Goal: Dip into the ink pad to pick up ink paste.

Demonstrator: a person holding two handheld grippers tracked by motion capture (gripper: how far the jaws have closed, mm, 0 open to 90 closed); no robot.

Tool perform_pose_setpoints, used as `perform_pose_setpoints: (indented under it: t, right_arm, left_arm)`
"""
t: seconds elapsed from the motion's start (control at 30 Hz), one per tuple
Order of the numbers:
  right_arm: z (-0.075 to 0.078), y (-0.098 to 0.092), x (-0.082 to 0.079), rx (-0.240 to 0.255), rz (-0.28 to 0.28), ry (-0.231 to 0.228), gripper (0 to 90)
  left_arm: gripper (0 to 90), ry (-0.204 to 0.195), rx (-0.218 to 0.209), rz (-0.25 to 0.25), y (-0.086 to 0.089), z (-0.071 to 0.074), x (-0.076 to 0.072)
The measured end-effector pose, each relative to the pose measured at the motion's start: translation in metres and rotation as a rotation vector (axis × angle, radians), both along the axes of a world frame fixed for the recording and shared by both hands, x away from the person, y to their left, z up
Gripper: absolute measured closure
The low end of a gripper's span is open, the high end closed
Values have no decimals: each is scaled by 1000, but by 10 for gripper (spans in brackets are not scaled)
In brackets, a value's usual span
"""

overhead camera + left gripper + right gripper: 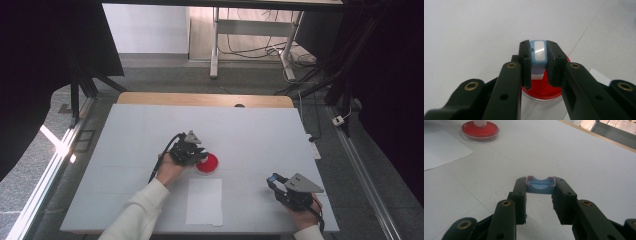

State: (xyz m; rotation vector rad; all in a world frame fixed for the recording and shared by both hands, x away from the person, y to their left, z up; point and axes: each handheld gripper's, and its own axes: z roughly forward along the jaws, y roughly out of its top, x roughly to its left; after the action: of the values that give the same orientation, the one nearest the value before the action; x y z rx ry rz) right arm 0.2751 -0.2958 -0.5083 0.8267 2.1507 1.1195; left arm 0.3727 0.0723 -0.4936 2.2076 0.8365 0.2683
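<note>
A round red dish [209, 164] with a clear rim lies mid-table. My left gripper [198, 157] hovers at its left edge, shut on a small light-blue and white stamp-like block [539, 53] that stands upright over the red dish [544, 93]. Near the front right of the table, my right gripper [273, 181] is shut on a small blue cap [541, 186] with a pinkish rim, held just above the surface. In the right gripper view the red dish [480, 130] lies far off at the upper left, with the block's white base above it.
A white sheet of paper [205, 201] lies flat in front of the dish, between my two hands. The white table top [140, 130] ends at a wooden strip [200, 99] at the far side. Cables and a desk frame stand on the floor beyond.
</note>
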Motion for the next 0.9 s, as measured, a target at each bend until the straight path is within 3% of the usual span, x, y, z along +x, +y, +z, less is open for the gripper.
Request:
perform_pose_setpoints:
  t: [0.37, 0.9]
  right_arm:
    - [0, 0, 0, 0, 5, -3, 649]
    - [-1, 2, 0, -9, 6, 2, 649]
  left_arm:
    - [759, 8, -13, 5, 0, -1, 1]
    - [761, -6, 18, 6, -6, -4, 0]
